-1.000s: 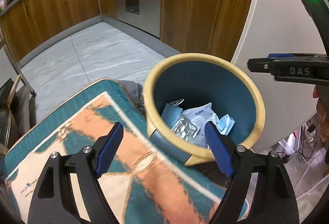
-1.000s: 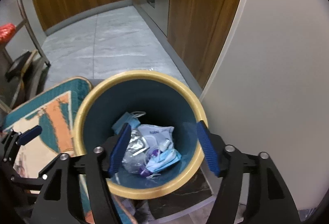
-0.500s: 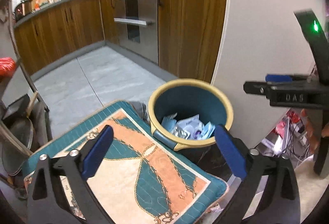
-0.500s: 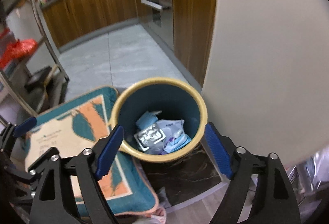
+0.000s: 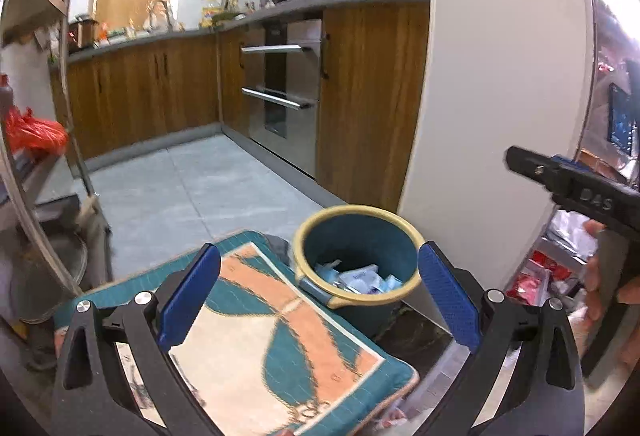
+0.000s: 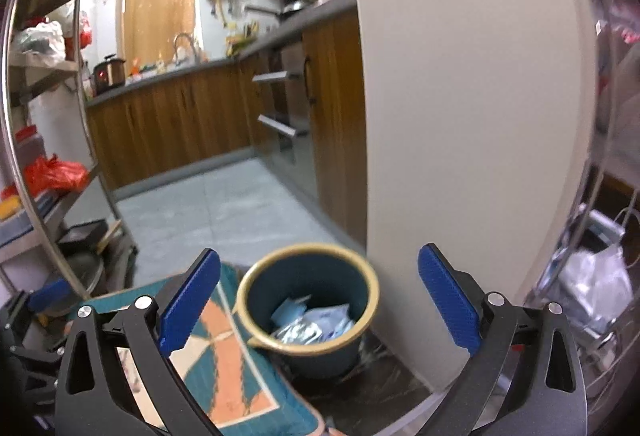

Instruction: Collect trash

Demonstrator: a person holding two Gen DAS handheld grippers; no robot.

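A teal bin with a yellow rim (image 5: pixel 356 214) stands on the floor beside a white wall; it also shows in the right wrist view (image 6: pixel 308 248). Inside lies trash (image 5: pixel 358 278): blue face masks, a white wrapper and a foil blister pack (image 6: pixel 298 334). My left gripper (image 5: pixel 318 294) is open and empty, held well above and in front of the bin. My right gripper (image 6: pixel 318 296) is open and empty, also high above the bin. The right gripper's body shows at the right edge of the left wrist view (image 5: pixel 576 192).
A teal and orange cushion (image 5: pixel 276 348) lies left of the bin. The white wall (image 5: pixel 496 76) rises right behind the bin. Wooden kitchen cabinets (image 5: pixel 160 92) and an oven (image 5: pixel 284 84) line the far side of a grey tiled floor (image 5: pixel 192 188). Metal shelving (image 6: pixel 48 172) stands at left.
Both grippers have risen and pulled back from the bin, which now looks much smaller and lower in both views. Both stay open and empty. The trash in the bin has not moved.
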